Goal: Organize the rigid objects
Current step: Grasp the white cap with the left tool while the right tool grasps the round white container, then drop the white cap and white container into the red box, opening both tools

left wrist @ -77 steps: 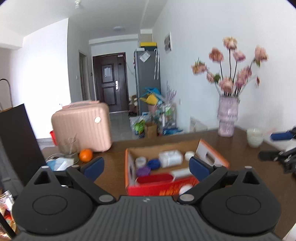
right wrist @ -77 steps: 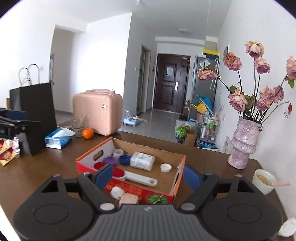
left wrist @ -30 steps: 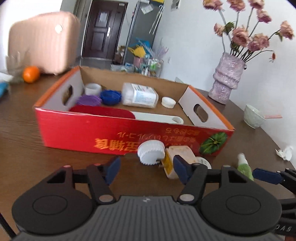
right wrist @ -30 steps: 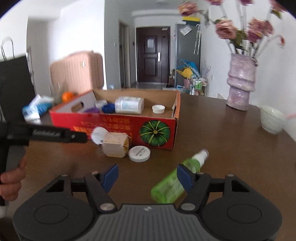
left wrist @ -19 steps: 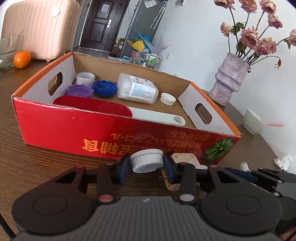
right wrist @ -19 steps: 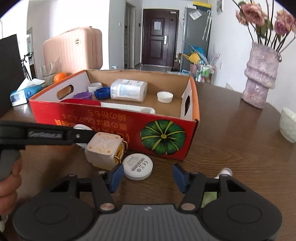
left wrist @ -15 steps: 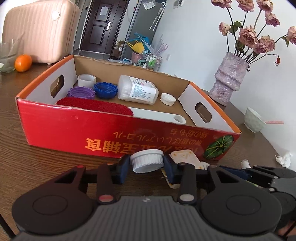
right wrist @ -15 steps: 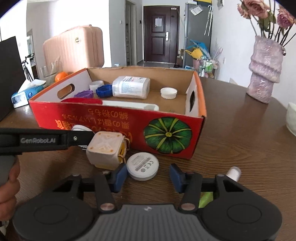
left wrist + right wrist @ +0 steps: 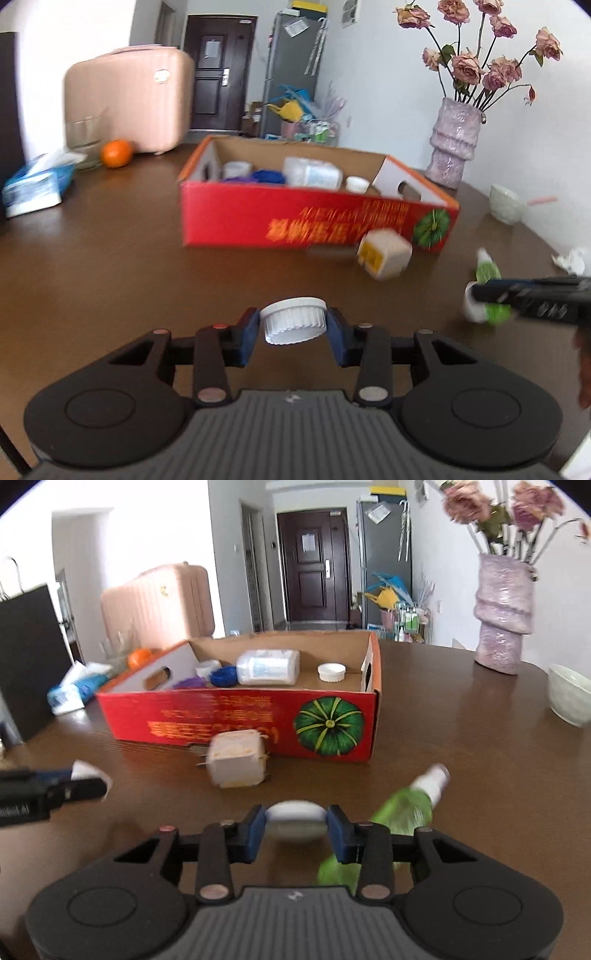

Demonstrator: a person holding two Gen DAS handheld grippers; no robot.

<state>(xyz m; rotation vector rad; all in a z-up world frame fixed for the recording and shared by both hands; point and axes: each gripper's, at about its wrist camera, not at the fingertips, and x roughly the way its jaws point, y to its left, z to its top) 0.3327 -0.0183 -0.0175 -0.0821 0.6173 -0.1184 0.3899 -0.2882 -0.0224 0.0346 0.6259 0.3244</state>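
Box [image 9: 317, 221] lies ahead of both your tongs, left tongs [image 9: 293, 325] clamped on ribbed white cap [image 9: 294, 320], right tongs [image 9: 295, 825] just closing onto white disc [image 9: 295, 818].

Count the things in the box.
5 visible: a white cylinder at the back left, a purple cap and a blue cap beside it, a bottle mid-box, a white cap on the right. The box front wall may hide more.

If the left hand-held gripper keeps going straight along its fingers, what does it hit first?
Probably bare brown wooden table, since the left hand-held gripper, shut on a white ribbed cap, points downward. Beyond that stands the red cardboard box. Depth is uncertain.
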